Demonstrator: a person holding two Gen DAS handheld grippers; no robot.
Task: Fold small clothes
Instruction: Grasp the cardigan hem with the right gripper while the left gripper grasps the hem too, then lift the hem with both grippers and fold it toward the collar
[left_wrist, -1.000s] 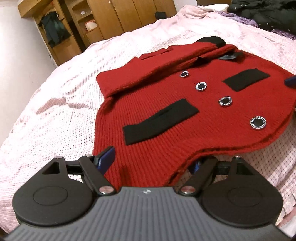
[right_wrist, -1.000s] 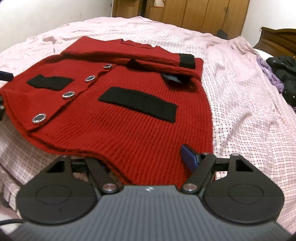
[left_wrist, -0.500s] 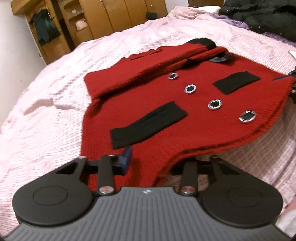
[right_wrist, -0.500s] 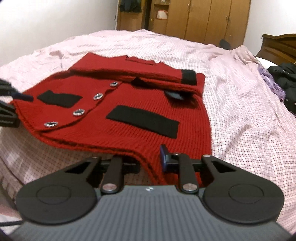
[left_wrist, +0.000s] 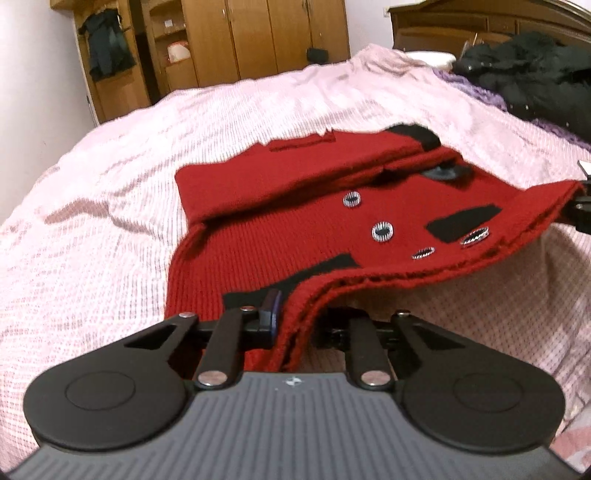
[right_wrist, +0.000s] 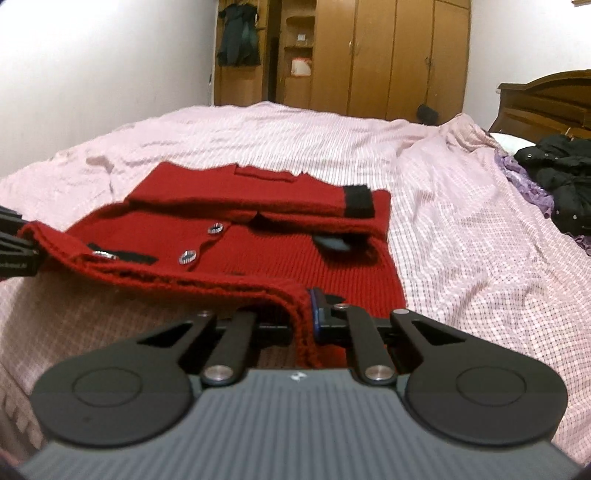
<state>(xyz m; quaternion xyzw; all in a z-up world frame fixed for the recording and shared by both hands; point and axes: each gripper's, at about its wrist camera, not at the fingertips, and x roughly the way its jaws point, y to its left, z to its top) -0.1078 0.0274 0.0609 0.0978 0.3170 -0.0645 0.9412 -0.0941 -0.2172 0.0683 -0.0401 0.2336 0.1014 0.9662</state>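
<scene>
A small red knit cardigan (left_wrist: 288, 221) with black pocket trims and ringed buttons lies on the pink bed, sleeves folded across its top. My left gripper (left_wrist: 291, 325) is shut on the hem at one bottom corner and holds it up off the bed. My right gripper (right_wrist: 304, 325) is shut on the other bottom corner of the cardigan (right_wrist: 258, 240). The hem hangs raised between both grippers. Each gripper shows at the edge of the other's view: the right one (left_wrist: 581, 218), the left one (right_wrist: 14, 243).
The pink checked bedspread (left_wrist: 110, 221) covers the whole bed. A black jacket (right_wrist: 561, 173) on purple cloth lies at the headboard end. Wooden wardrobes (right_wrist: 369, 55) and a hanging dark coat stand beyond the bed.
Both grippers have shut on the cardigan's bottom hem and lifted it off the bed. The hem now stands raised between them, and the lower buttons tilt with the cloth.
</scene>
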